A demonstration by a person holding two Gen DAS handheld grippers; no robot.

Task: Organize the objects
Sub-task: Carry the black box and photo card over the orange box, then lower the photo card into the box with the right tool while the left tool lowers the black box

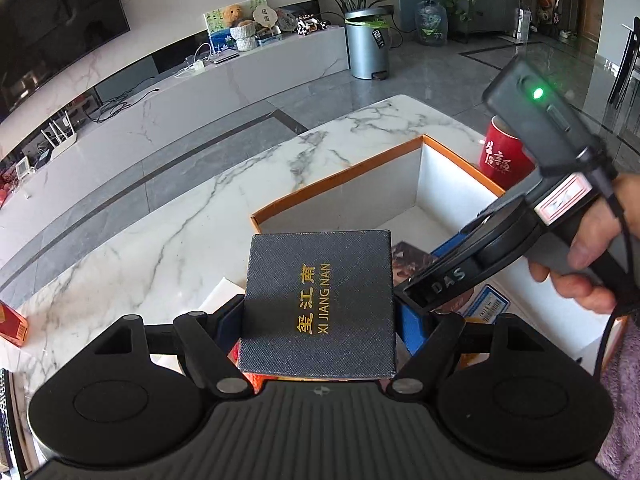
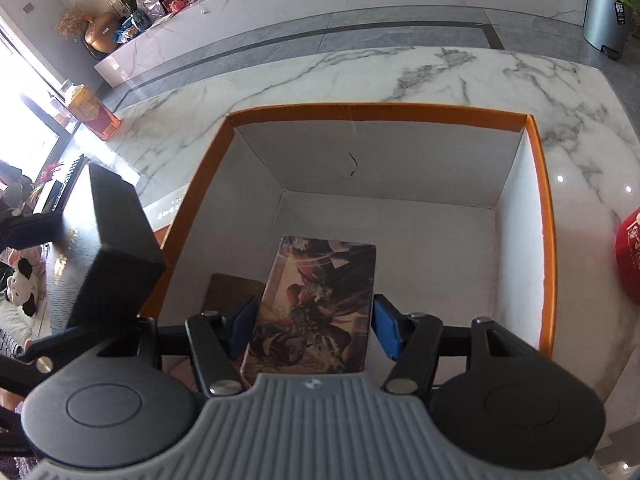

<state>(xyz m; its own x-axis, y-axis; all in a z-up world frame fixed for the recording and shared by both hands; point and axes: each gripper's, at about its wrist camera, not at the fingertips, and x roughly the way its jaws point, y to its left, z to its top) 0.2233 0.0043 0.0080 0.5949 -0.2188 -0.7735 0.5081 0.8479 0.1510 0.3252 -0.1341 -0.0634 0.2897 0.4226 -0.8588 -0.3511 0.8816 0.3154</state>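
My left gripper point(image 1: 318, 316) is shut on a black textured box point(image 1: 320, 300) with gold "XI JIANG NAN" lettering, held above the near left edge of the orange-rimmed open carton point(image 1: 340, 176). The same black box shows at the left of the right wrist view point(image 2: 116, 248). My right gripper point(image 2: 314, 324) is inside the carton point(image 2: 540, 184), its blue pads against the sides of a picture-printed box point(image 2: 316, 304) that sits low near the carton floor. The right gripper's body shows in the left wrist view point(image 1: 480, 256).
The carton stands on a white marble table point(image 1: 160, 232). A red mug point(image 1: 506, 156) stands beside the carton's right side. A small orange-red box point(image 2: 96, 114) sits at the table's far left. A flat brown item point(image 2: 228, 288) lies on the carton floor.
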